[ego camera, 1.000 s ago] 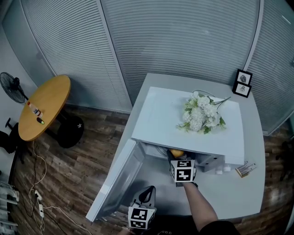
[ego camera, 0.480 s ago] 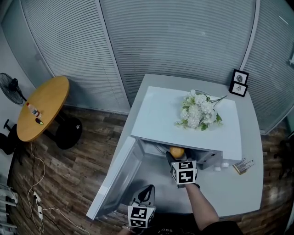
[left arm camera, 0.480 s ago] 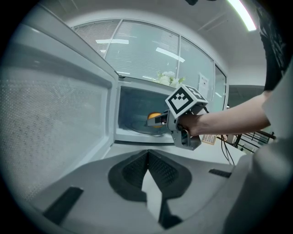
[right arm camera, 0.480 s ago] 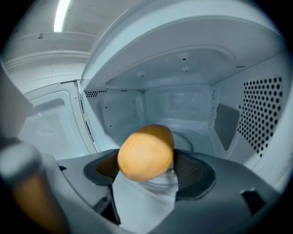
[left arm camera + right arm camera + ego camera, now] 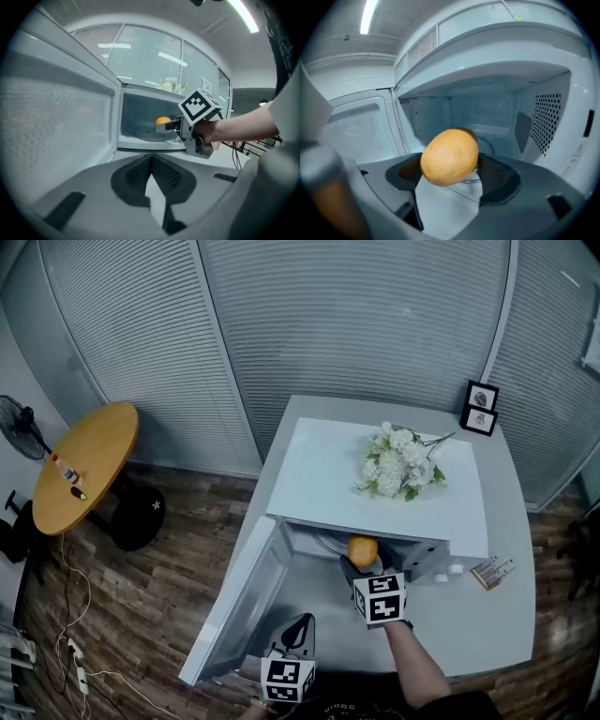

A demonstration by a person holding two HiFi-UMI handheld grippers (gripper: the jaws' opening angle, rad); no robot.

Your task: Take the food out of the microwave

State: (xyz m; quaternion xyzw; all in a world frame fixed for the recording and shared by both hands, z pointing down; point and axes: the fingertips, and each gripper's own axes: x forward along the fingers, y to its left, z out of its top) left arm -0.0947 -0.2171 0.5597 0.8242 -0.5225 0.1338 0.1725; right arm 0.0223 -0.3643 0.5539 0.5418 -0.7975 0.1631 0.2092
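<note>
The white microwave (image 5: 375, 484) stands on a grey table with its door (image 5: 239, 601) swung open to the left. My right gripper (image 5: 360, 563) is shut on an orange-yellow fruit (image 5: 450, 157), which it holds at the mouth of the oven, just above the glass turntable (image 5: 476, 183). The same fruit (image 5: 362, 549) shows under the microwave's top edge, and the fruit (image 5: 162, 122) also appears from the left gripper view. My left gripper (image 5: 298, 638) hangs low in front of the door, jaws together with nothing between them (image 5: 151, 176).
A bunch of white flowers (image 5: 398, 460) lies on top of the microwave. Two small picture frames (image 5: 480, 407) stand at the table's back right corner, a small card (image 5: 492, 571) lies at its right. A round wooden table (image 5: 84, 465) and a fan (image 5: 21, 427) stand far left.
My right gripper has drawn back out of the oven toward me with the fruit in it, so more of the fruit shows. The left gripper stayed put.
</note>
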